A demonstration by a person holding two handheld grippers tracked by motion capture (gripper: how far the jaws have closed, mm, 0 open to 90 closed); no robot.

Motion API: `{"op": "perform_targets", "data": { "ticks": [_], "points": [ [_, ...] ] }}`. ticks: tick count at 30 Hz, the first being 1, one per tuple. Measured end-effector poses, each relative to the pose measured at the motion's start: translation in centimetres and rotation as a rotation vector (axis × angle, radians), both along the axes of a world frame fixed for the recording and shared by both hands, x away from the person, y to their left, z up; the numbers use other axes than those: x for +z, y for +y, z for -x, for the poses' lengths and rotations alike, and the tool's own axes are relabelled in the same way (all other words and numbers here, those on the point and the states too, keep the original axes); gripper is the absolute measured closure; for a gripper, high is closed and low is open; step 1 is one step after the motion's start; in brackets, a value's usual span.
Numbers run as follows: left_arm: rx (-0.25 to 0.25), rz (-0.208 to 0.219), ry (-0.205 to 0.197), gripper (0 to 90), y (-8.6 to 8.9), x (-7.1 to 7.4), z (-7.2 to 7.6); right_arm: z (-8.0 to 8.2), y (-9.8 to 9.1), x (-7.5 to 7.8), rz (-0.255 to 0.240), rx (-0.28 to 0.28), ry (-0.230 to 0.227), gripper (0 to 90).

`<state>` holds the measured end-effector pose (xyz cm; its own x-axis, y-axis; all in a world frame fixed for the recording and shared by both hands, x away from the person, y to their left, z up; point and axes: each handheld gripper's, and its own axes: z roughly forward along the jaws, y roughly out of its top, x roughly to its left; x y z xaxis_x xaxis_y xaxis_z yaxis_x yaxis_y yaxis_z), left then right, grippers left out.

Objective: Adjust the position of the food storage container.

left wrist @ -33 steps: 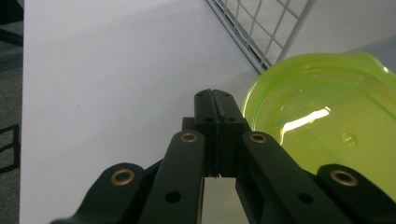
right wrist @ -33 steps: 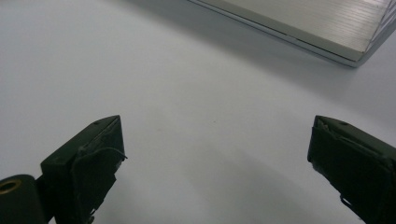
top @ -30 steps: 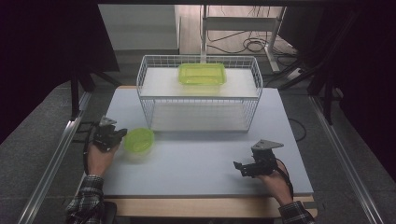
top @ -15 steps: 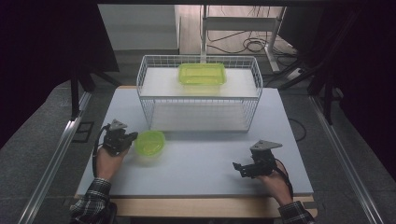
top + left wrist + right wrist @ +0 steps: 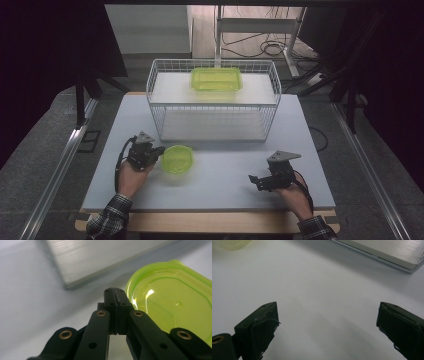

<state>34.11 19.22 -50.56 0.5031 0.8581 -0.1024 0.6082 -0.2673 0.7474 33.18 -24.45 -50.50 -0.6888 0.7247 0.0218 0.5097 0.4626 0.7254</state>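
I am keeping my left tongs (image 5: 159,151) pressed together just beside the green container (image 5: 177,159) lying on the tabletop (image 5: 225,170) before the wire basket (image 5: 215,100), while my right tongs (image 5: 256,181) are resting spread, gripping nothing.

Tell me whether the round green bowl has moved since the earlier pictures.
Yes. The round green bowl slid rightward along the front of the wire basket, pushed by the shut left gripper.

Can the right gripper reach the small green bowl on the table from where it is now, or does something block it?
Probably yes. The right gripper stands open, and bare table lies between it and the green bowl. The left gripper, shut, sits at the bowl's far side, so it should not block the way.
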Motion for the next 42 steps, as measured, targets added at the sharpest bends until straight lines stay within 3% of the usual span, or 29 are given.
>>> {"op": "perform_targets", "data": {
  "ticks": [11, 16, 18, 21, 24, 28, 42],
  "points": [
    [-0.093, -0.015, 0.008, 90.0, -4.2, 0.5, 1.2, 0.0, 0.1, -0.1, 0.004, 0.006, 0.003, 4.2],
    [-0.062, -0.060, -0.002, 89.2, -3.1, 0.5, 1.7, 0.1, 0.1, 0.0, 0.002, 0.008, -0.001, 4.3],
    [-0.054, -0.054, 0.022, 89.5, -2.5, 0.0, 2.0, 0.1, 0.0, 0.0, 0.006, 0.010, -0.002, 4.4],
    [-0.088, -0.050, 0.065, 89.9, -2.2, -0.9, 2.6, 0.1, 0.0, -0.1, 0.005, 0.010, -0.003, 4.4],
    [-0.142, -0.066, 0.094, 90.0, -2.7, -1.5, 3.2, 0.2, 0.1, -0.1, 0.006, 0.012, -0.002, 4.4],
    [-0.191, -0.080, 0.095, 90.0, -3.9, -1.7, 3.5, 0.2, 0.2, -0.1, 0.010, 0.018, 0.003, 4.7],
    [-0.273, -0.044, 0.103, 90.0, -6.7, -1.8, 3.5, 0.3, 0.8, -0.7, 0.022, 0.043, 0.019, 4.9]
  ]
}}
